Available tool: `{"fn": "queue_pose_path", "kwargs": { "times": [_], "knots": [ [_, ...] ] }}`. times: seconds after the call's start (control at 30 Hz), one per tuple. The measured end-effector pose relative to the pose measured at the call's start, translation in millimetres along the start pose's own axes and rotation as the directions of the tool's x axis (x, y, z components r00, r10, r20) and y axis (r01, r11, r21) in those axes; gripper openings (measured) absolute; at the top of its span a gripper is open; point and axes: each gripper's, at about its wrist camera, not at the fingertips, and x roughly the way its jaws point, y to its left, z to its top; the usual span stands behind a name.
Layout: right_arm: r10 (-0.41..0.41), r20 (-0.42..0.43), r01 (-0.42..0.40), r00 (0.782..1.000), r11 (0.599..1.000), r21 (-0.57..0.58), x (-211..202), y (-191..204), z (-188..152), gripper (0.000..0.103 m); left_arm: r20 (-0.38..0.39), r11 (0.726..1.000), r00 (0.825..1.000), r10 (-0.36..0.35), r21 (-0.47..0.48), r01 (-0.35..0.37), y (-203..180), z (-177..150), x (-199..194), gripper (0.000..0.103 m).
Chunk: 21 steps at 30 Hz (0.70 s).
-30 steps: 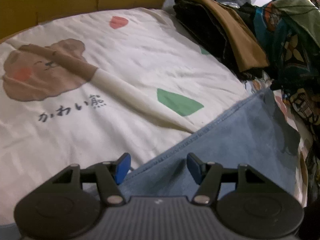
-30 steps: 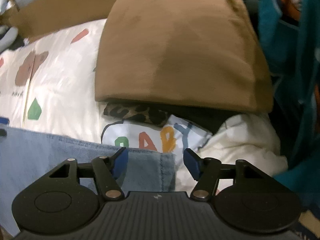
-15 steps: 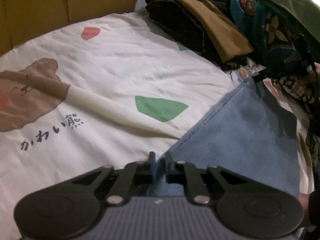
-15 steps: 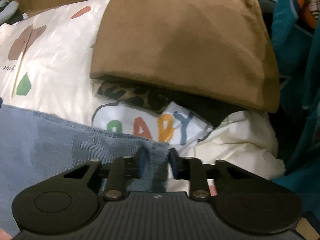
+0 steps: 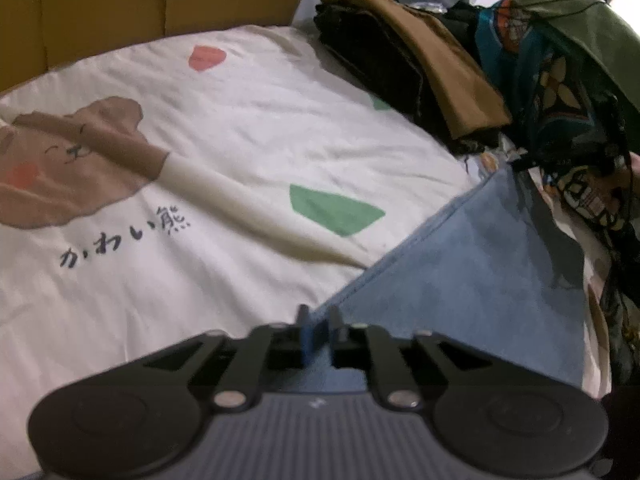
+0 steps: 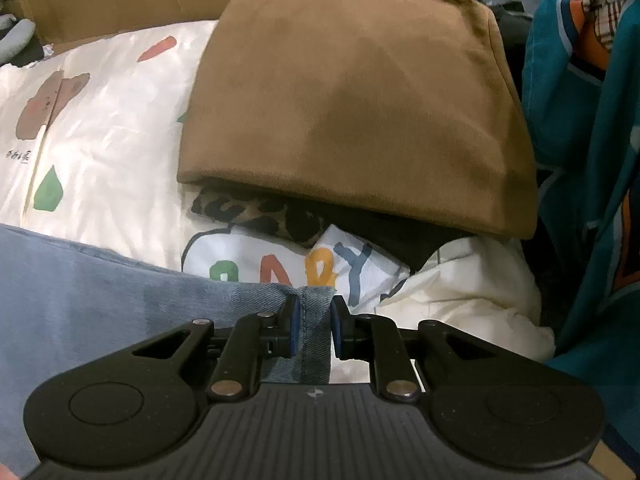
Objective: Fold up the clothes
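A light blue denim garment lies spread on the bed, its stitched edge running diagonally up to the right. My left gripper pinches its near corner; the jaws are opening slightly, with the denim still pressed between the blue pads. In the right wrist view the same denim fills the lower left. My right gripper holds the hemmed corner, its jaws closing on the fabric between the pads. Both grippers point steeply down.
The cream bed sheet carries a bear print and coloured patches. A folded brown garment tops a clothes stack over a white "BABY" cloth. Teal clothes hang at the right. Cardboard stands behind the bed.
Both grippers stood open over the denim's corners a second ago and have since closed on them. The denim corners now sit bunched between the pads.
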Motion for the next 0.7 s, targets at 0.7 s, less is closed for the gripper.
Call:
{"fn": "queue_pose_path", "kwargs": {
  "times": [0.7],
  "knots": [
    [-0.001, 0.007, 0.001, 1.0, 1.0, 0.005, 3, 0, -3, 0.016, -0.07, 0.986, 0.994, -0.088, 0.133, 0.097, -5, 11, 21, 0.021]
  ]
}}
